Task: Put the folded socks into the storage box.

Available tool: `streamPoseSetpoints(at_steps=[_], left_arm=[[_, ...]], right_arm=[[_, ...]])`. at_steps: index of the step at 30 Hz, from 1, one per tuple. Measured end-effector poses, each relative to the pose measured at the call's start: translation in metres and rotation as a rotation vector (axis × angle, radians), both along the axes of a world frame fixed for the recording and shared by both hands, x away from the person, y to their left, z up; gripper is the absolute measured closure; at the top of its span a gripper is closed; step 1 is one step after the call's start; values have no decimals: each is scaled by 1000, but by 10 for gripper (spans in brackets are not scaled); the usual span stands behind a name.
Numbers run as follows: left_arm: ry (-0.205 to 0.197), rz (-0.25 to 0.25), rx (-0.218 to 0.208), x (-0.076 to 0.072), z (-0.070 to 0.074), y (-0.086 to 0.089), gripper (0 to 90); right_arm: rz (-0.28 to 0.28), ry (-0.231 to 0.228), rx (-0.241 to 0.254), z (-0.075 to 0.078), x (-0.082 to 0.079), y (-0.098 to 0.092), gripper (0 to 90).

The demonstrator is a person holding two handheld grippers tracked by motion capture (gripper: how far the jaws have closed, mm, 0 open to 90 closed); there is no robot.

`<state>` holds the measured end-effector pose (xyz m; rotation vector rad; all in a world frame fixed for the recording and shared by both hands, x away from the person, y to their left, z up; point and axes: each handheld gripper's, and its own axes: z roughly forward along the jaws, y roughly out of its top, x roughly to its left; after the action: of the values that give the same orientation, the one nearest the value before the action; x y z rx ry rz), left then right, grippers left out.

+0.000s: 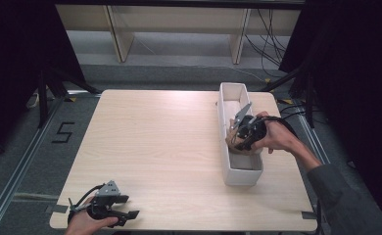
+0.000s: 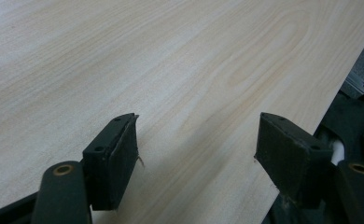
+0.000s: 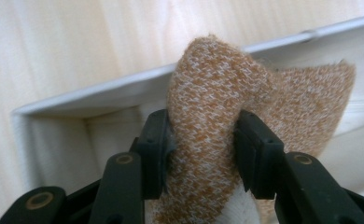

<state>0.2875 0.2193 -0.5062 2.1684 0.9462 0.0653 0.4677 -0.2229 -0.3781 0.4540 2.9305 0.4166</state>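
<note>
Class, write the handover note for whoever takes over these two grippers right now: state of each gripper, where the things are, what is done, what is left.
Right gripper: shut on the orange knitted cloth, held over the white box at the table's right side.
Left gripper: open, with nothing between its jaws, low over the table at the near left corner.
Done: the cloth is gripped at the box.
Left: whether the cloth is going in or coming out cannot be told; finish that move, then release.
</note>
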Motion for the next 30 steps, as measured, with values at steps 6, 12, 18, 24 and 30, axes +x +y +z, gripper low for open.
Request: streamPoseSetpoints(at_steps=[6, 12, 18, 24, 30], left_arm=[[-3, 9, 2, 0, -1, -1, 285], [2, 1, 3, 0, 0, -1, 285], [-6, -5, 24, 1, 0, 1, 285], [-5, -13, 20, 0, 1, 0, 285], [-12, 8, -9, -1, 2, 0, 285]], right_arm=[[84, 12, -16, -13, -12, 0, 576], [90, 46, -33, -32, -20, 3, 548], [43, 58, 62, -19, -19, -5, 506], [-42, 7, 137, 9, -12, -15, 594], [-99, -4, 88, -1, 2, -10, 609]])
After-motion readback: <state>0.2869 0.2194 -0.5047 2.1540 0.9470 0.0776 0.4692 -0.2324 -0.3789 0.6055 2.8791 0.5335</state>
